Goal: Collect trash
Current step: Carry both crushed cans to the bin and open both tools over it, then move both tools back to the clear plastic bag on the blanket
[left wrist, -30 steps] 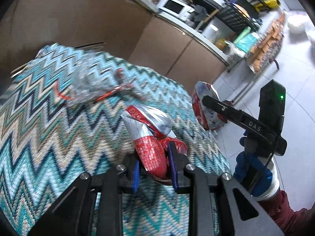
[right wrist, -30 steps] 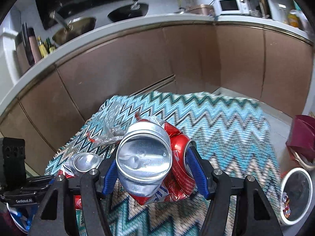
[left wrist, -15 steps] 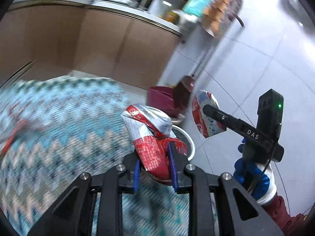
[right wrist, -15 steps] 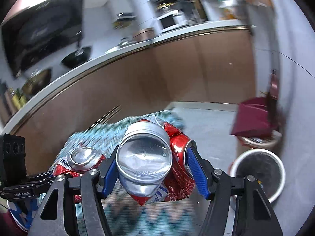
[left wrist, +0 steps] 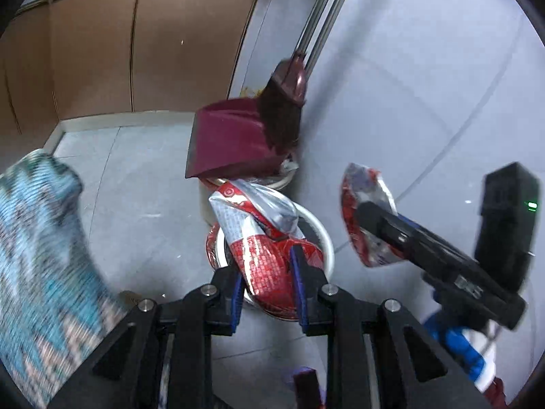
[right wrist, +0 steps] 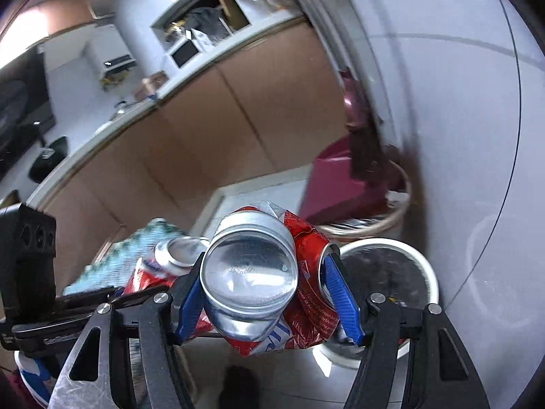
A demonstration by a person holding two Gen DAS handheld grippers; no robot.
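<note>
The left hand-held gripper (left wrist: 267,291) is clamped on a crushed red can (left wrist: 262,238), and the right hand-held gripper (right wrist: 269,293) is clamped on a second crushed can (right wrist: 262,272), its silver base facing the camera. Both cans hang in the air above the floor, clear of the zigzag cloth (left wrist: 41,255) at the left. A white round bin (right wrist: 391,272) stands on the floor below, just in front of a second bin that carries a maroon dustpan (left wrist: 231,143) and a brush (left wrist: 282,116). The step in hand looks to be the drop. To do it well, bring each can squarely over the white bin's mouth, well inside the rim, before spreading the fingers. Lower first so the light cans fall straight and do not bounce out. Release one side at a time, keeping the two tools from knocking together.
</note>
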